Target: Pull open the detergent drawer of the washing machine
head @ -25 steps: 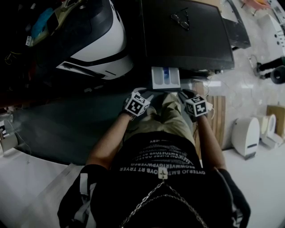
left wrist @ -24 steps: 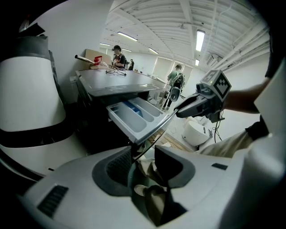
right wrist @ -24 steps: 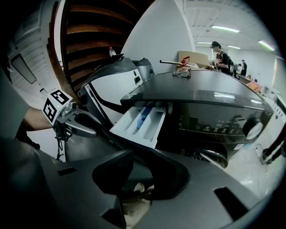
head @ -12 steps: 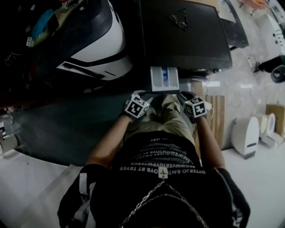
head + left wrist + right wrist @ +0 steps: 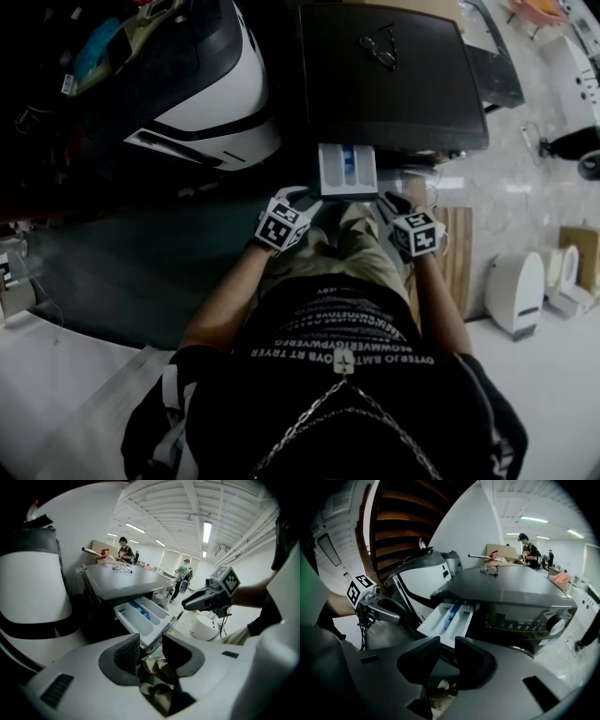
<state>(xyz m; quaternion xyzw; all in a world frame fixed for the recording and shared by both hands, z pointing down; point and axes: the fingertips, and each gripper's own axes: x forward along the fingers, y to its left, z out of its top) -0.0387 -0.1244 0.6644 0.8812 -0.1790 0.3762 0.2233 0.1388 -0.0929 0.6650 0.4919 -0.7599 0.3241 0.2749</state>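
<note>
Beside pulled-out detergent drawer (image 5: 348,170): left gripper (image 5: 151,640), right gripper (image 5: 447,642) gaping.

Resembling a big open workshop or test lab, judging by strip lights (image 5: 206,531) along a ribbed white ceiling (image 5: 159,503), people (image 5: 123,551) standing about, a washing machine (image 5: 389,84) sitting on pale tiles (image 5: 525,187).
</note>
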